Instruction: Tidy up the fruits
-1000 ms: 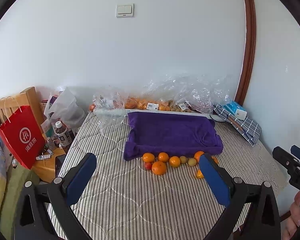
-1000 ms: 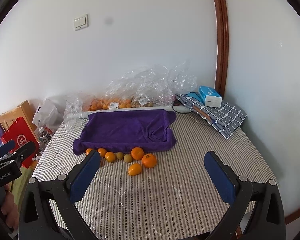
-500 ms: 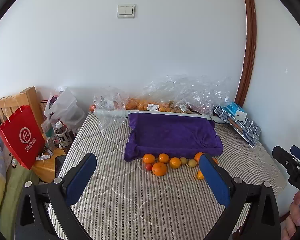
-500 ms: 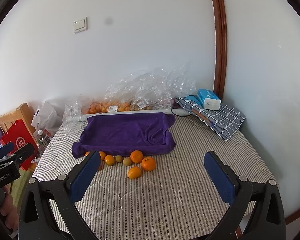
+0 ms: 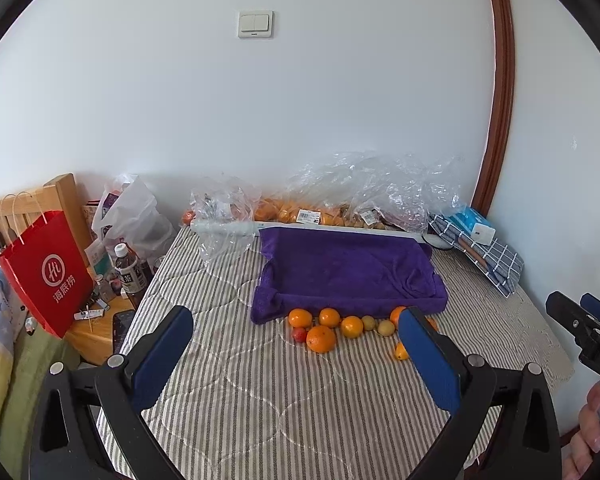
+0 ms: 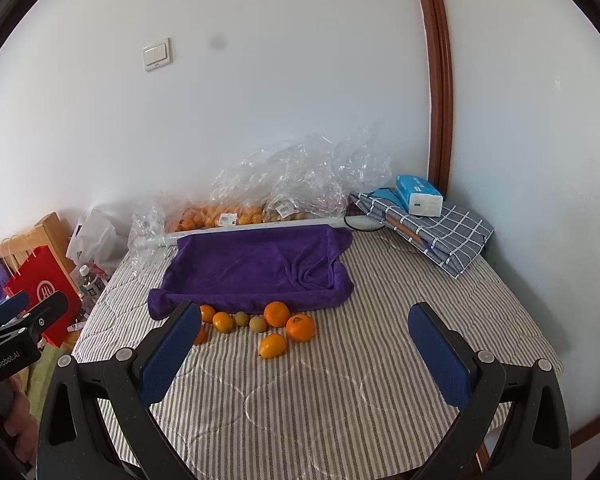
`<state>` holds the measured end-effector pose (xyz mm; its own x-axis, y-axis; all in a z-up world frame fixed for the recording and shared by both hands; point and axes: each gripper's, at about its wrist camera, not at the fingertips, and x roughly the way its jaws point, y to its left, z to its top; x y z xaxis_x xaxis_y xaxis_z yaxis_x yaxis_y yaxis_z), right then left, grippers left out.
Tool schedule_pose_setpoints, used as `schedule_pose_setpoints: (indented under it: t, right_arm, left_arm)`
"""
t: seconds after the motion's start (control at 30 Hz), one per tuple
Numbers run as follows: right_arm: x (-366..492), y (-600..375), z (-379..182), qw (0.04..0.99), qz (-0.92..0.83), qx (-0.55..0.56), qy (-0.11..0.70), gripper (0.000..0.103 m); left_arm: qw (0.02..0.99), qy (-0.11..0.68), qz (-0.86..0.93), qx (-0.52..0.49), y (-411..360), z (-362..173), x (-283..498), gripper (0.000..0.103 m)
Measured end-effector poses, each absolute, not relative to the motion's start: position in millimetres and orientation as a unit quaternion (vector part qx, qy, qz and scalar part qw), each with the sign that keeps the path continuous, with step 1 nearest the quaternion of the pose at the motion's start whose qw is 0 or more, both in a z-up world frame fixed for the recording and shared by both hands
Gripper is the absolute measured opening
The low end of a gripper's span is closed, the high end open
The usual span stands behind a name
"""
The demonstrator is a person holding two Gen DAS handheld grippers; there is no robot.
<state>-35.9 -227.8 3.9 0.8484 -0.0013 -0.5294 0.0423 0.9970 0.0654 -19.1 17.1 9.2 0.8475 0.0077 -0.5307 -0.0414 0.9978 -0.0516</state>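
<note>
left wrist view: the left claw [image 5: 296, 360] hangs above the near part of a striped bed cover [image 5: 300, 408], its two blue-padded fingers [image 5: 162, 356] spread wide with nothing between them. ahead of the claw, past its fingertips, loose fruits [image 5: 340, 328] lie in a rough row on the cover: several oranges [image 5: 321, 338], two small yellow-green fruits [image 5: 385, 327] and one small red fruit [image 5: 299, 334]. the row runs along the near edge of a purple towel [image 5: 344, 272], which drapes over a shallow tray shape farther ahead. the right finger hides part of the row's right end; one small orange fruit [image 5: 400, 351] shows just left of that finger. beyond the towel, clear plastic bags [image 5: 364, 196] hold more oranges against the wall. far to the left of the claw stands a red bag [image 5: 48, 276] beside a bottle [image 5: 129, 270]. ahead and to the right lie a checked cloth [image 5: 488, 256] and a blue box [image 5: 474, 224]. the right claw [image 5: 584, 320] enters at the right edge, with a hand [image 5: 588, 432] below it.

right wrist view: the right claw [image 6: 302, 350] is likewise held wide apart and empty above the cover. the fruits [image 6: 260, 322] sit ahead and slightly left, an oval orange one [image 6: 272, 345] nearest the claw. the towel [image 6: 256, 268] lies just behind them. the left claw [image 6: 20, 320] shows at the left edge.
</note>
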Motion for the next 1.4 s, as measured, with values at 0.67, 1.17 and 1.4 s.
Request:
schedule_pose_setpoints:
  t: [0.67, 1.17, 1.4]
  right_arm:
    - [-18, -222, -10, 0.960, -0.006, 0.012, 0.279, 0.102]
    - [72, -232, -108, 0.926, 0.004, 0.022, 0.378, 0.095]
    - [102, -233, -165, 0.904, 0.007, 0.020, 0.427, 0.068]
  left_arm:
    - [0.957, 0.287, 0.015, -0.030, 18, -7, 1, 0.103]
    - [0.926, 0.372, 0.050, -0.038, 47, -104, 79, 0.103]
    - [0.905, 0.421, 0.049, -0.037, 60, -146, 104, 0.102]
